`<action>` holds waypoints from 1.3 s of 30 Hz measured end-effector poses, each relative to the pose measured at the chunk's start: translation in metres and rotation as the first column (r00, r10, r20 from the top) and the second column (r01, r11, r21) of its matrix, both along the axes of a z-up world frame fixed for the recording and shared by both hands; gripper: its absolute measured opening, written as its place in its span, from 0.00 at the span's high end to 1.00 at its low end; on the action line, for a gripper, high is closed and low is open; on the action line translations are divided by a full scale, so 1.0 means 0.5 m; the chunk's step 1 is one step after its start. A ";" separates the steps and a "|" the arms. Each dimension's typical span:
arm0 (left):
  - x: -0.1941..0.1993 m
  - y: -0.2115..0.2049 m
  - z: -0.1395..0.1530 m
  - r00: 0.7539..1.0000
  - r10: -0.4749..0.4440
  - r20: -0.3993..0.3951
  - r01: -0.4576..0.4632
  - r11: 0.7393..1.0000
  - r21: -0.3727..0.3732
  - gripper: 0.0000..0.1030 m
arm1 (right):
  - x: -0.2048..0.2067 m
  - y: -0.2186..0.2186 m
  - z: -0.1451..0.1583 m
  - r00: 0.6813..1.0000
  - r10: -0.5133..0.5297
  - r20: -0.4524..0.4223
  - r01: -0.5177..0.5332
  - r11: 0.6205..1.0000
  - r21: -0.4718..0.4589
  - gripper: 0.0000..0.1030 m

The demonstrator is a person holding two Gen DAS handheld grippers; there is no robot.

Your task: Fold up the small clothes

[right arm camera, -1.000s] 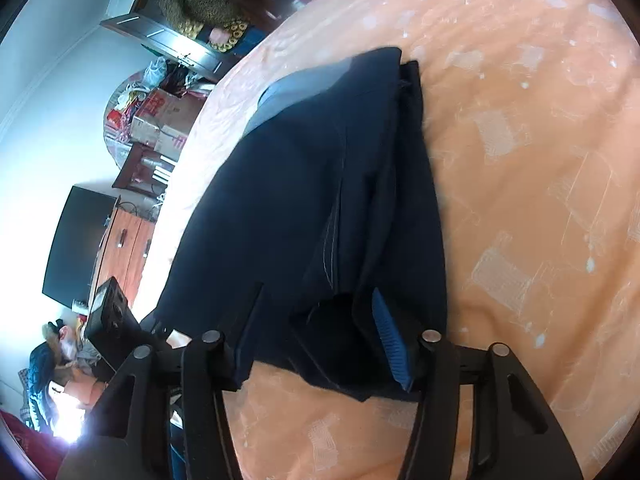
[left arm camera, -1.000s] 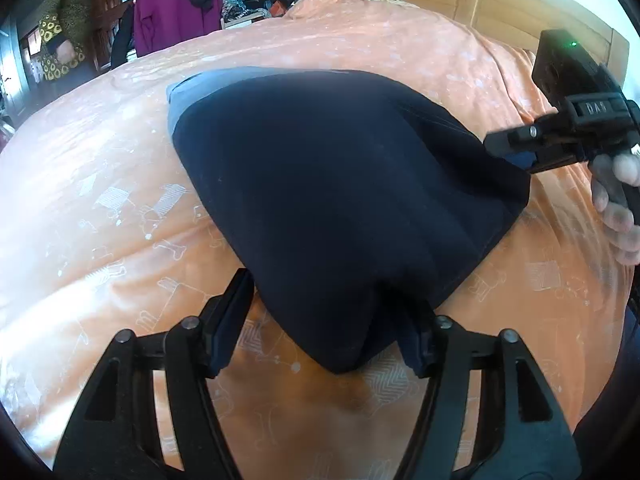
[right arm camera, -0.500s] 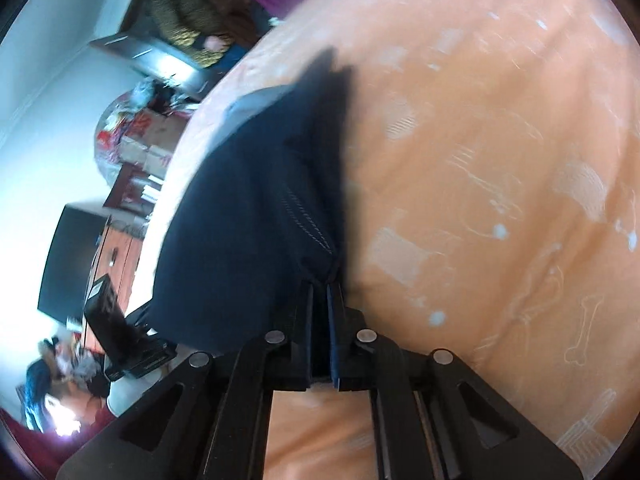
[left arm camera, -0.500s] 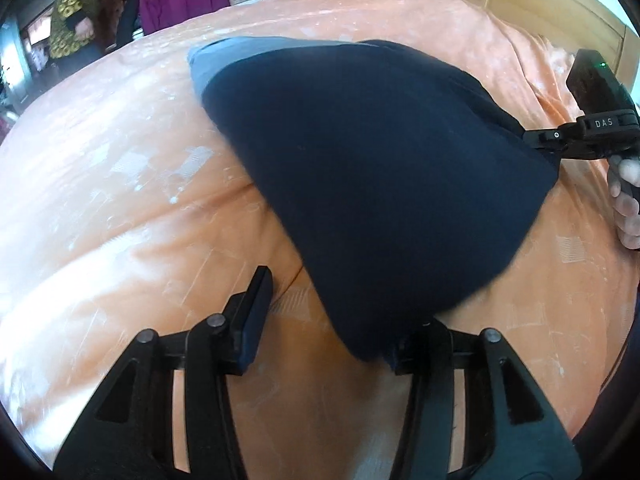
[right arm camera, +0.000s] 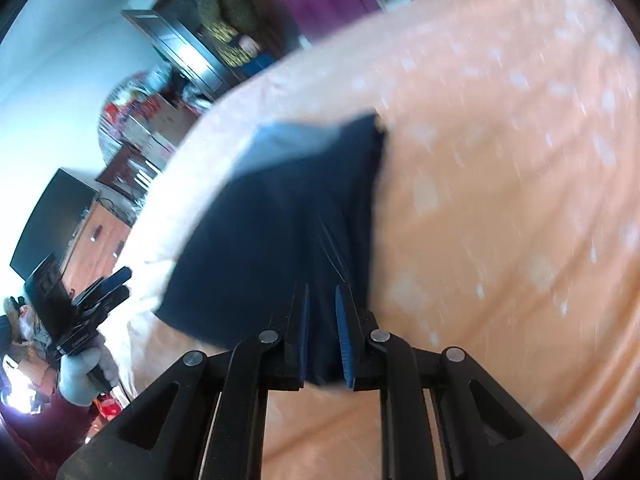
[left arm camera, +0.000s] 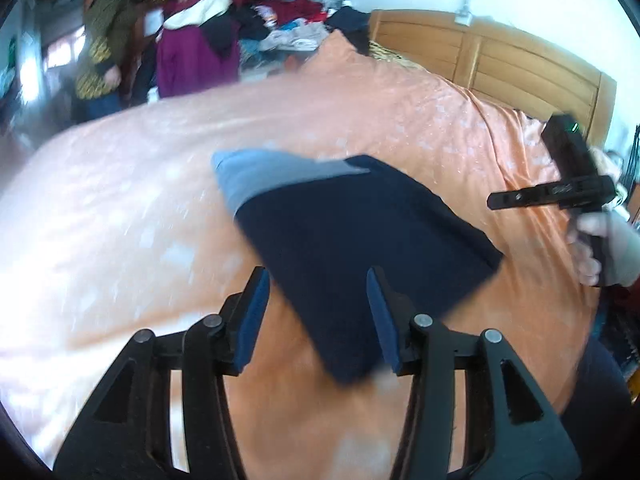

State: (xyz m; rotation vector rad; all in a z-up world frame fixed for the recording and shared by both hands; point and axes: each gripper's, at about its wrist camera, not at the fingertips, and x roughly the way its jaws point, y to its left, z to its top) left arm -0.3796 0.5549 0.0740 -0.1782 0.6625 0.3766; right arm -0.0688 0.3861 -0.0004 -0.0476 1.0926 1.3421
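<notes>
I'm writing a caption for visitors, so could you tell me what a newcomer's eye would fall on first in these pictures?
First, the dark navy garment with a grey-blue waistband, lying in the middle of the orange printed bedspread. Next, the two black grippers: the left gripper stands open over its near corner, and the right gripper has fabric between its narrow jaws. Behind, a heap of mixed clothes sits beside the wooden headboard.

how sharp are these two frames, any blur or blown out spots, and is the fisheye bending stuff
Left wrist view: the navy garment and orange bedspread smear with motion, the bedspread's left side is blown out white, and the wooden headboard curves with the lens. Right wrist view: blur is heavier, the bedspread's pale print streaks, glare burns the lower left edge, and the right gripper stays fairly crisp.
</notes>
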 end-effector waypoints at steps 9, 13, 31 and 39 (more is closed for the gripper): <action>0.077 0.052 -0.187 0.967 -0.076 -0.245 0.031 0.983 -0.180 0.28 | -0.007 0.202 -0.127 0.984 0.170 0.054 -0.155 0.965 -0.211 0.99; 0.017 0.033 -0.095 0.995 -0.033 -0.092 0.022 0.993 -0.113 0.31 | 0.003 0.178 -0.085 0.983 0.171 0.061 -0.163 0.978 -0.128 0.84; 0.205 0.280 -0.055 0.999 0.011 -0.038 -0.012 1.000 -0.027 0.36 | 0.109 0.299 0.009 0.959 0.170 0.226 -0.150 0.983 -0.103 0.61; 0.242 0.342 -0.155 0.981 0.064 -0.186 -0.078 0.994 -0.071 0.35 | 0.125 0.410 -0.093 0.955 0.186 0.230 -0.130 0.962 -0.240 0.61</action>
